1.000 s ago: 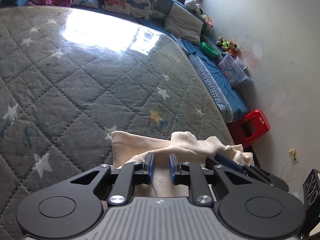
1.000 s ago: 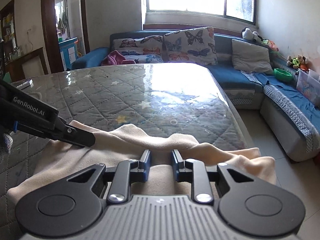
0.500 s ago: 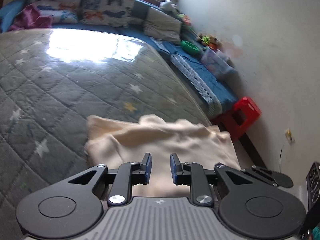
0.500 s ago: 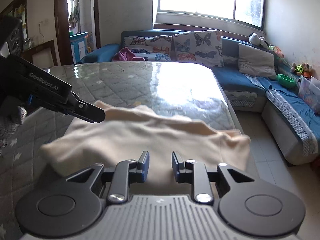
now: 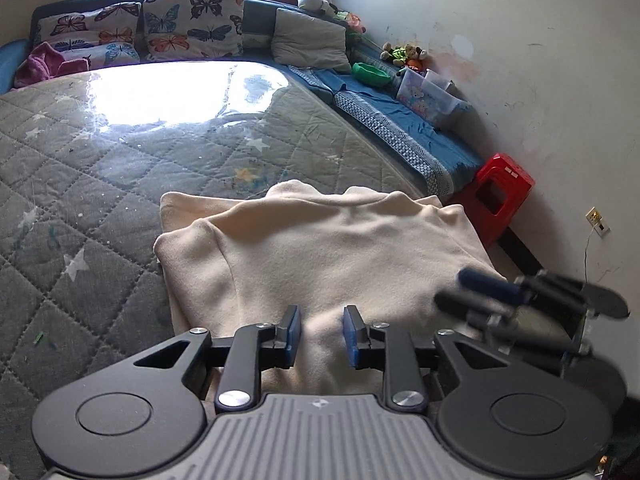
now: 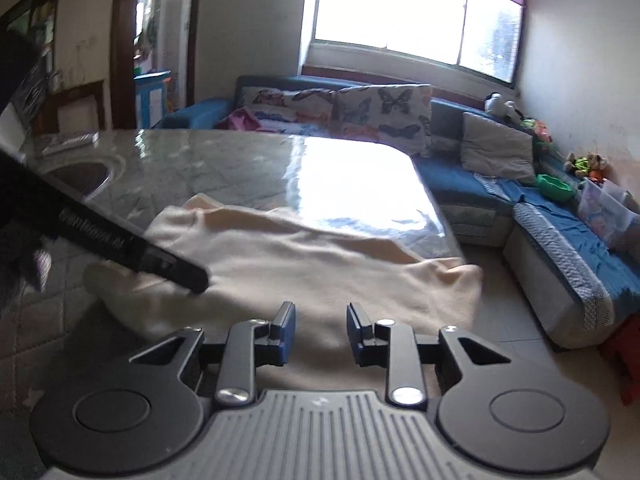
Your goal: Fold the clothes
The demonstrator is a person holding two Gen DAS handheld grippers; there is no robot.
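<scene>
the mattress [image 5: 120, 168], grey, quilted and star-printed, carries everything; its glossy far half throws back window glare and looks slick, so cloth probably slides on it easily. along its far and right sides runs a blue sofa [image 6: 480, 184] with butterfly cushions [image 5: 192, 20].

the cream garment [image 5: 320, 256] lies on the near right corner of the mattress, already doubled over itself, with a lower layer showing along its left and far edges. in the right wrist view its right end [image 6: 460, 284] reaches the mattress edge and seems to droop a little past it. it looks like a soft, thick knit or fleece: light, limp, no stiffness, likely to sag between 2 held points and bunch if dragged. best holds, i judge, are the 2 near corners, pinching all layers together so the fold does not peel apart.

the left tongs [image 5: 320, 334] are spread apart over the near edge of the garment, holding nothing. the right tongs [image 6: 320, 330] are likewise spread, over the cloth and empty. whether either touches the fabric, i cannot tell.

a red stool [image 5: 500, 192] stands on the floor by the wall.
</scene>
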